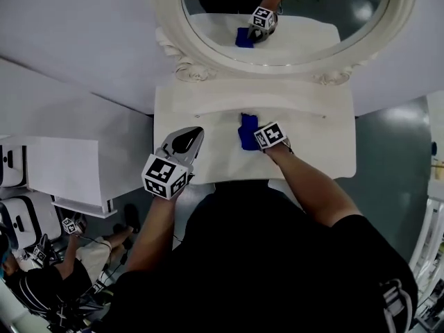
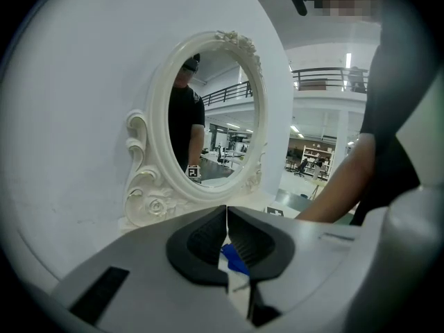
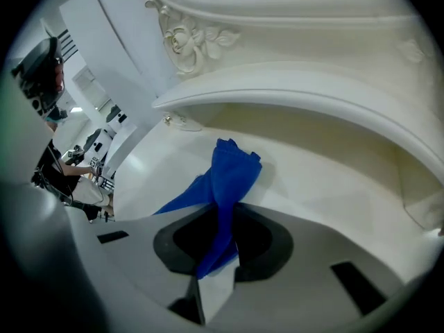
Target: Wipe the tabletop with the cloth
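**Blue cloth clamped and down on the table**

Blue cloth (image 1: 247, 132) sits mid-table in the head view. The right gripper (image 1: 252, 137) presses it onto the white tabletop (image 1: 316, 141), which I take for a wiping stroke. At the cloth's 9 o'clock the left gripper (image 1: 191, 137) hangs over the front edge, apart from it and seemingly kept out of the way.

In the left gripper view the jaws meet with nothing between them and point at the oval mirror (image 2: 208, 116) at 12 o'clock.

In the right gripper view the jaws are clamped on a fold of the cloth. The loose end fans toward 12 o'clock, onto the surface.
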